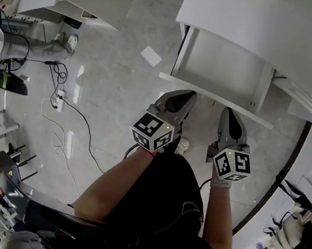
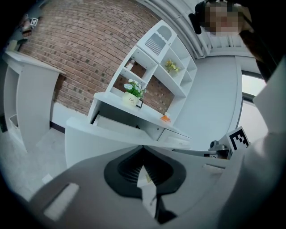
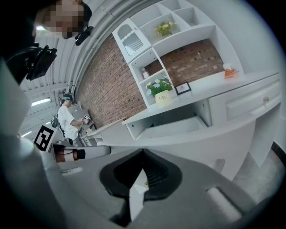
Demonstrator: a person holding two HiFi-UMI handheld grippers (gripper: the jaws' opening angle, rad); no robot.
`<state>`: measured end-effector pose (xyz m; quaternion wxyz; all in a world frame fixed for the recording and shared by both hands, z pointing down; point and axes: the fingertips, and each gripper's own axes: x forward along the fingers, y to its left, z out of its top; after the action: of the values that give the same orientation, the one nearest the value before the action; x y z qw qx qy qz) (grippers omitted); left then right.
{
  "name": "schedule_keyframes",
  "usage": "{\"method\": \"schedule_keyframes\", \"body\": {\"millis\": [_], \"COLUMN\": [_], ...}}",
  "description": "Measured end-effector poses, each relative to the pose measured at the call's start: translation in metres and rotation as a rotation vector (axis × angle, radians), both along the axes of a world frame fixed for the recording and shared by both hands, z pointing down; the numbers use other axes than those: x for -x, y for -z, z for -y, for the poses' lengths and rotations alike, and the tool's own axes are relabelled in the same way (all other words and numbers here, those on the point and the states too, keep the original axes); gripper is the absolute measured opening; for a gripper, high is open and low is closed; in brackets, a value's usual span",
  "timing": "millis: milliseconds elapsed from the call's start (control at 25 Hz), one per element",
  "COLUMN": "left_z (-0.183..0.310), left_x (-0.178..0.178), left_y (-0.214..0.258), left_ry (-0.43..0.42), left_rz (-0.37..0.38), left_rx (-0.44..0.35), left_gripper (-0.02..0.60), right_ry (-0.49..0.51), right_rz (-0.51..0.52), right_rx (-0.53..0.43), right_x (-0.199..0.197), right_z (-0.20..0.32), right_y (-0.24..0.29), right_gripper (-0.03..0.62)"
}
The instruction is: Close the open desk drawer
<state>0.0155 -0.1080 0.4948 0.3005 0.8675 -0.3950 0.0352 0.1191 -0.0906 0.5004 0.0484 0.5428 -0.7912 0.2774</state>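
White drawer (image 1: 225, 67) is pulled out of the white desk (image 1: 286, 30), open and empty inside, its front panel (image 1: 215, 98) facing the person. Left gripper (image 1: 184, 96) and right gripper (image 1: 228, 113) both have their jaws together with nothing held, tips right at the front panel, side by side. Flower pot (image 3: 162, 96) on the desk top, brick wall (image 2: 80, 53) behind, cables (image 1: 60, 101) on the floor at left.

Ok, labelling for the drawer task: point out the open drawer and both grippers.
open drawer (image 1: 226, 62): head view, its bare inner floor.
left gripper (image 1: 186, 95): head view, tip of its shut tongs.
right gripper (image 1: 227, 112): head view, tip of its shut tongs.
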Motion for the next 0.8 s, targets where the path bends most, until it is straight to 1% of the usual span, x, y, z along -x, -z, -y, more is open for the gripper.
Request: {"method": "schedule_keyframes", "body": {"millis": [280,800], "left_z": [0.006,0.024], "left_x": [-0.002,-0.008], "left_y": [0.002,0.003], "left_ry": [0.007,-0.008], "left_rz": [-0.024,-0.019], "left_rx": [0.009,0.007], "left_gripper": [0.002,0.002], "right_ry": [-0.002,-0.019], "right_rz": [0.005,0.009], "right_rx": [-0.007,-0.009], "right_x": [-0.003,-0.008], "right_z": [0.007,0.024], "right_y": [0.002,0.003], "right_gripper": [0.002,0.002]}}
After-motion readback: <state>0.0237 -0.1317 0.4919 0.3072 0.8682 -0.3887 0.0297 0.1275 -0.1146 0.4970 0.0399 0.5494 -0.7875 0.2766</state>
